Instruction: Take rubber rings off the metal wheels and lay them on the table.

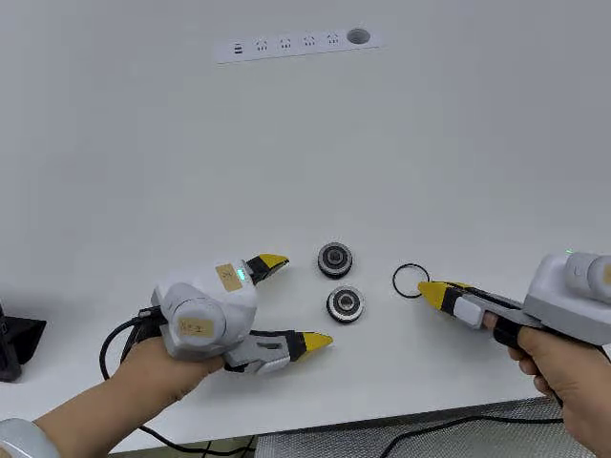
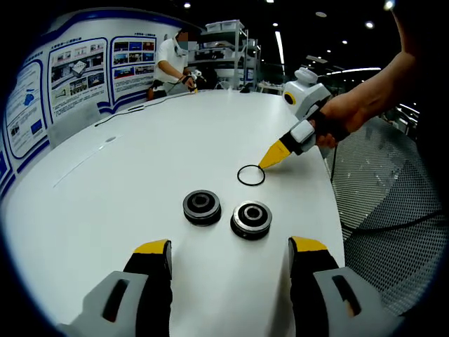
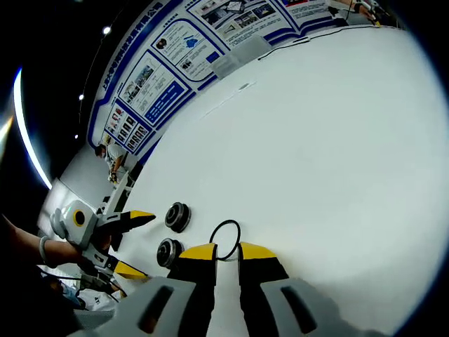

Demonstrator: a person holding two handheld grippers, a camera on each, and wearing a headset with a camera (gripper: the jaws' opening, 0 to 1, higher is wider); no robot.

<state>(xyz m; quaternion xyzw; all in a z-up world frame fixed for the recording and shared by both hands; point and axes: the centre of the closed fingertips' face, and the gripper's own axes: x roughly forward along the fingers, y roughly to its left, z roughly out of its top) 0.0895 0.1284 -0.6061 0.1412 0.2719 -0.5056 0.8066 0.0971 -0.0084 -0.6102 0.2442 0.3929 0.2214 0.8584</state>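
Two metal wheels sit mid-table. The far wheel (image 1: 335,259) (image 2: 202,206) has a dark rim; the near wheel (image 1: 346,303) (image 2: 251,217) has a bare silvery rim. To their right a thin black rubber ring (image 1: 410,281) (image 2: 251,175) (image 3: 226,237) lies flat on the table. My right gripper (image 1: 431,289) (image 3: 228,250) is shut at the ring's near edge, which runs in between its yellow tips. My left gripper (image 1: 292,300) (image 2: 230,247) stands open just left of the wheels, holding nothing.
A white power strip (image 1: 296,43) lies at the table's far side. A black object (image 1: 14,343) sits at the left edge, and cables hang off the front edge. A person (image 2: 170,60) stands far off in the room.
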